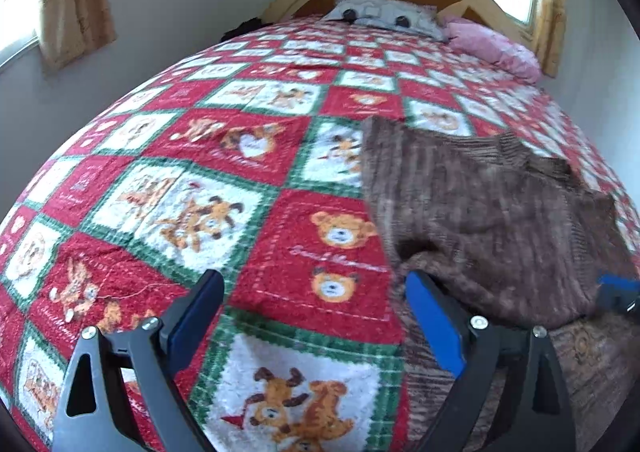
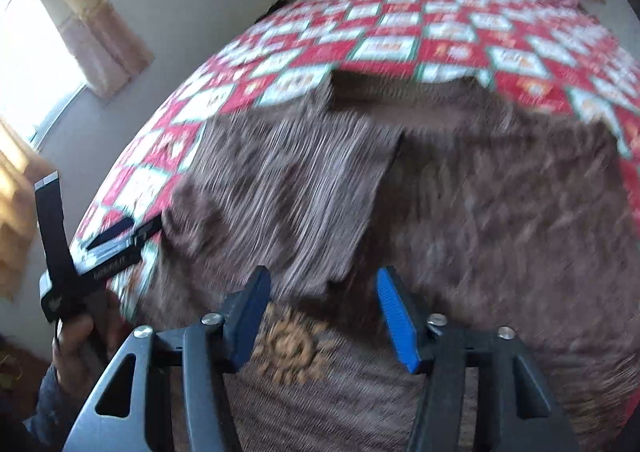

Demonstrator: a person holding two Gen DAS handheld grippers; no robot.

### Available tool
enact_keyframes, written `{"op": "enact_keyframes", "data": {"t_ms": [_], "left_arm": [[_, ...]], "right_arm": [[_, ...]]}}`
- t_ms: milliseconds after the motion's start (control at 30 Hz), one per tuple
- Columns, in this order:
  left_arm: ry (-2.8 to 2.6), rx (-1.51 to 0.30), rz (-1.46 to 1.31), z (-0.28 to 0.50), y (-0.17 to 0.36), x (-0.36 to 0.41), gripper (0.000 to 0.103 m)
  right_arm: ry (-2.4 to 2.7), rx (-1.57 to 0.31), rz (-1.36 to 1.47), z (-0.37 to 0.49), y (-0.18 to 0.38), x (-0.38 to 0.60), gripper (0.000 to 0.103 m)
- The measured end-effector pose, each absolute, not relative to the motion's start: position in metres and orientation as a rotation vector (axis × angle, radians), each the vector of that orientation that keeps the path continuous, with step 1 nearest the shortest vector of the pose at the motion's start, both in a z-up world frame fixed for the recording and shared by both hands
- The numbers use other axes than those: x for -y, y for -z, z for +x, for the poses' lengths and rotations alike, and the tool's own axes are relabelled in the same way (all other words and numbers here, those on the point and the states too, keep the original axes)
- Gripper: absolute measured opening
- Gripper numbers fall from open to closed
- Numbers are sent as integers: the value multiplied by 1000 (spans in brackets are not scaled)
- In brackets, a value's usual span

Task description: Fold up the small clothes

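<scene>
Your one item is a brown knitted garment (image 2: 460, 191), mottled in darker and lighter brown with fine ribbing, lying spread on the near right part of the bed. You see a ribbed flap or sleeve (image 2: 292, 187) folded across its left half, its edge running diagonally over the body, and the far edge ends in a straight ribbed band with a notch at its middle. Near you, a tan round motif (image 2: 290, 348) sits on the front; in your left wrist view the garment (image 1: 492, 219) bunches into a raised fold.
</scene>
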State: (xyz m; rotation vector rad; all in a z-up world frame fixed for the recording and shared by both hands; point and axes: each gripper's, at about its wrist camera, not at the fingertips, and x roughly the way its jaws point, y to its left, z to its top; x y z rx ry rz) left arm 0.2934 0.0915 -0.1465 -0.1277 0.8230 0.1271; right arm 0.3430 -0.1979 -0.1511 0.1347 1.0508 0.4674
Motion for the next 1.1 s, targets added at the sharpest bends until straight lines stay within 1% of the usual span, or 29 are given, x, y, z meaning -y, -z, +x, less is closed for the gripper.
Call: {"op": "enact_keyframes", "data": {"t_ms": [33, 67, 133, 167, 267, 433, 633, 700, 767, 867, 900, 967, 1033, 1100], "left_arm": [[-114, -822, -118, 293, 146, -89, 97], [-86, -825, -103, 294, 146, -85, 100], [-31, -839, -60, 295, 148, -75, 102], [-32, -848, -34, 297, 149, -71, 102], [-40, -876, -3, 301, 152, -66, 102], [-118, -894, -118, 302, 154, -89, 103], [-181, -846, -92, 288, 149, -88, 103], [-167, -844, -89, 288, 149, -87, 103], [-128, -811, -85, 284, 144, -86, 101], [-17, -706, -115, 263, 126, -83, 101], [-5, -653, -133, 256, 118, -85, 103], [-15, -617, -143, 256, 110, -86, 103], [-47, -675, -90, 276, 107, -80, 103], [-65, -764, -5, 299, 115, -71, 103]], "right_arm": [[-472, -1058, 116, 342, 154, 194, 33], [-460, -1052, 99, 341, 155, 192, 30], [-458, -1019, 67, 338, 150, 187, 12], [-453, -999, 63, 338, 144, 186, 6], [-461, -943, 94, 337, 124, 191, 6], [-459, -921, 87, 333, 112, 197, 6], [-366, -942, 1, 334, 137, 203, 6], [-353, -957, 12, 338, 149, 207, 7], [-355, -948, 22, 338, 155, 209, 7], [-361, -936, 59, 339, 159, 214, 8], [-363, -932, 72, 339, 160, 216, 9], [-367, -929, 92, 339, 163, 219, 10], [-370, -924, 114, 337, 164, 221, 11], [-364, -919, 124, 335, 163, 223, 17]]}}
